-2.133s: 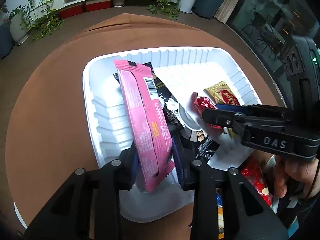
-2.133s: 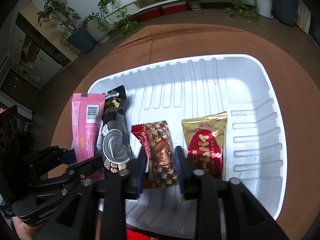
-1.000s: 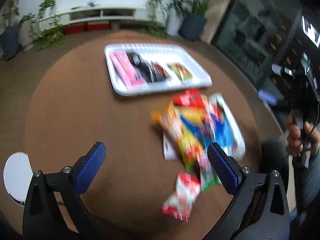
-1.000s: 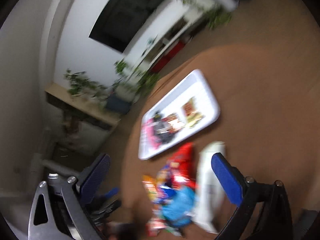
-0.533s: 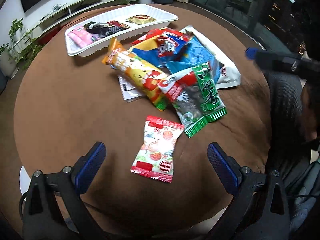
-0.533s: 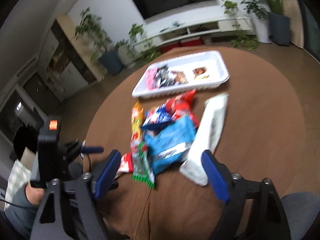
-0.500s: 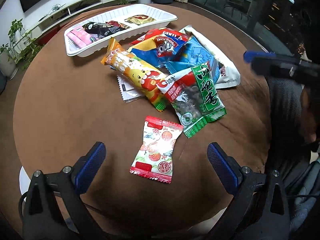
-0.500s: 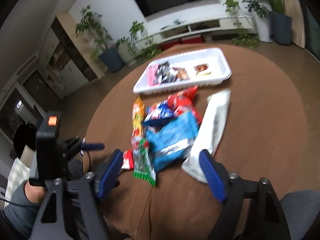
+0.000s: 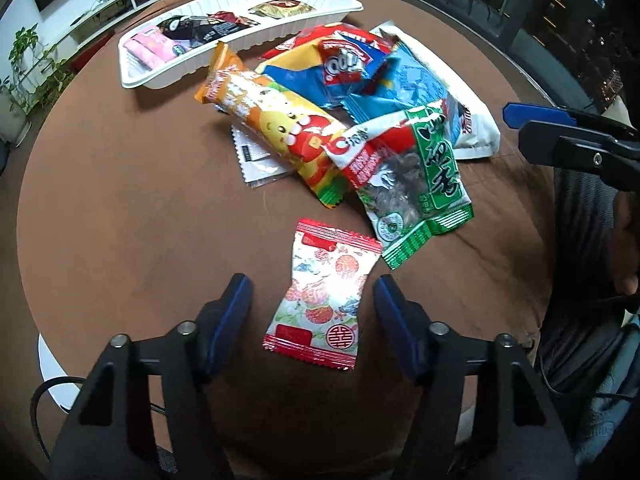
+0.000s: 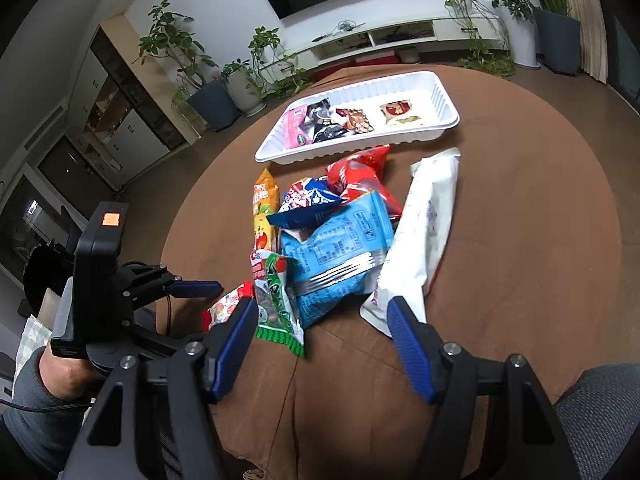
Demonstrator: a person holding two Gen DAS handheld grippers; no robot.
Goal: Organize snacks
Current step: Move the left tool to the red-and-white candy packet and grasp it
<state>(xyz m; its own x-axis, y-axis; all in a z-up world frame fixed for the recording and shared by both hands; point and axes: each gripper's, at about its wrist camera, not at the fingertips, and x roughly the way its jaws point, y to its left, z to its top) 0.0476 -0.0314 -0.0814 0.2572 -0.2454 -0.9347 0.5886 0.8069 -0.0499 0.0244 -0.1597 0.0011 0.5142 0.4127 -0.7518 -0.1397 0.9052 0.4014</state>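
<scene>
On brown round table (image 9: 120, 200) — plants (image 10: 176, 52) behind.

We see a heap of bright foil snack packets (image 9: 340, 112) mid-table, a small red-and-white candy packet (image 9: 324, 294) lying flat nearer, and four bars inside the far white ribbed plastic tray (image 9: 168, 74).

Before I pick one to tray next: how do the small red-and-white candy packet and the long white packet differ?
The candy packet is short, printed with fruit and lies alone; the long white packet is plain and rests against the pile's edge. Both lie flat on the brown table, outside the tray.
</scene>
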